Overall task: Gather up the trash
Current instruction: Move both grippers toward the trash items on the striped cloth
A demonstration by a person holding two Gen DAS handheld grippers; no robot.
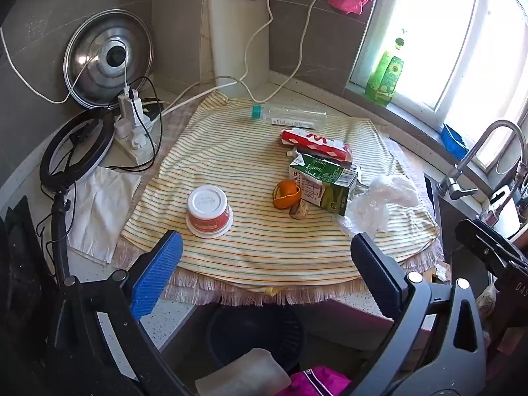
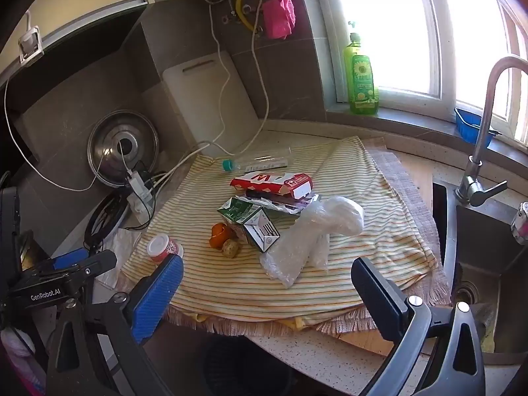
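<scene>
Beyond left gripper (image 1: 264, 260), upturned cup (image 1: 209, 211)

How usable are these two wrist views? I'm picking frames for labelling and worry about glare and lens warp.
Left wrist view: the window is blown out white, the striped cloth evenly lit and sharp, the counter edge bowed by the fisheye. Right wrist view: same overexposed window, the crumpled plastic bag bright but readable, corners dark, the faucet curved by distortion.
</scene>
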